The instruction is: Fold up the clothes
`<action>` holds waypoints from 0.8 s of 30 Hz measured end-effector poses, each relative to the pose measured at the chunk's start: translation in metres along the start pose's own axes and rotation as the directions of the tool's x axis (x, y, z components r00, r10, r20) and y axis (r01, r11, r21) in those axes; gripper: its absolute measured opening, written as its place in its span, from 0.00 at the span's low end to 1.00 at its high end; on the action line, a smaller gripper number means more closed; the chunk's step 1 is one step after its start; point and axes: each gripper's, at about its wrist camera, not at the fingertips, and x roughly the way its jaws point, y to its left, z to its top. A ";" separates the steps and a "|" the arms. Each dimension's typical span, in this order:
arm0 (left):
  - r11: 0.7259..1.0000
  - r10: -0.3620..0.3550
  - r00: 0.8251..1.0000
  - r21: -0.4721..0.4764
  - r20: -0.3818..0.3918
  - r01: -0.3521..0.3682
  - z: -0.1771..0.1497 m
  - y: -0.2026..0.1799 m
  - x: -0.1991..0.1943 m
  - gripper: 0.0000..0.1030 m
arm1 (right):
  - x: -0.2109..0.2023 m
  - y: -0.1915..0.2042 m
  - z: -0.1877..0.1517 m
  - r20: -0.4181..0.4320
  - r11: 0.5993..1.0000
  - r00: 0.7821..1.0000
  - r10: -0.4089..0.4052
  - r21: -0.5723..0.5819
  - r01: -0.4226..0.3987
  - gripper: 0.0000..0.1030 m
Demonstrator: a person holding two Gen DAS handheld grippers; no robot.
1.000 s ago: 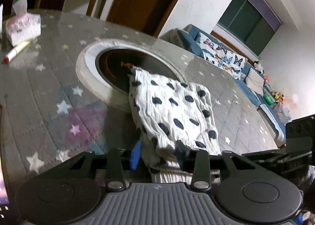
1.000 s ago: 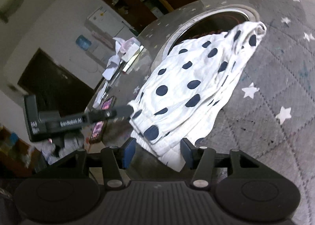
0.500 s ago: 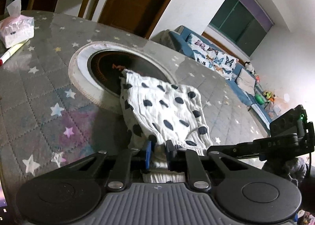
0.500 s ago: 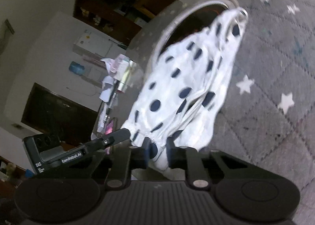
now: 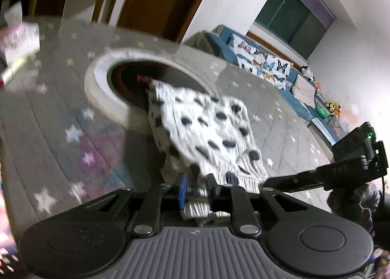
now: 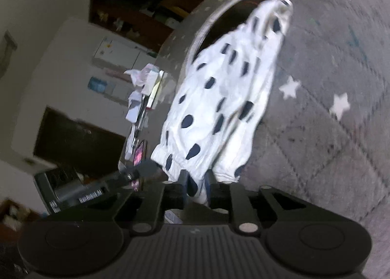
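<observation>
Spotted white garment [image 5: 204, 130] at frame centre, draped over desk [image 5: 48, 120]. Left gripper [image 5: 196, 187] and right gripper [image 6: 196, 185] fingers narrow, pinching its near hem, jaws just eased wider.

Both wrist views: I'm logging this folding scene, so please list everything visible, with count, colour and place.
Spotted garment: one, white with dark spots, on the table, far end over the round inset.
Round inset: one, white rim, dark centre, in the table.
Table cover: one, grey with stars.
Tissue pack: one, pink, far left, blurred.
Sofa: one, blue, butterfly throw, by the wall.
Left gripper: black, shut on the garment's ribbed hem.
Right gripper: black, shut on the near hem.
</observation>
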 end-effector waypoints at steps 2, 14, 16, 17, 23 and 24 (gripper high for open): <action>1.000 -0.006 0.999 0.023 0.040 0.006 0.007 -0.006 -0.005 0.37 | -0.006 0.010 0.001 0.007 0.997 1.000 -0.027 -0.068 0.028 0.22; 0.989 -0.069 0.997 0.131 0.021 0.065 0.012 -0.033 0.041 0.35 | -0.025 0.068 0.040 0.272 0.806 0.931 -0.241 -0.479 0.349 0.41; 0.989 -0.070 0.998 0.130 0.001 0.070 0.005 -0.032 0.045 0.35 | -0.015 0.072 0.046 0.285 0.776 0.924 -0.253 -0.511 0.370 0.43; 0.989 -0.072 0.997 0.130 -0.006 0.072 0.003 -0.032 0.047 0.36 | -0.010 0.073 0.050 0.284 0.767 0.924 -0.256 -0.522 0.373 0.45; 0.988 -0.086 0.996 0.123 -0.020 0.088 -0.002 -0.028 0.049 0.37 | 0.031 0.054 0.069 0.268 0.726 0.907 -0.324 -0.545 0.420 0.45; 0.989 -0.089 0.996 0.119 -0.022 0.091 -0.002 -0.027 0.049 0.37 | 0.036 0.049 0.073 0.264 0.723 0.903 -0.338 -0.542 0.429 0.45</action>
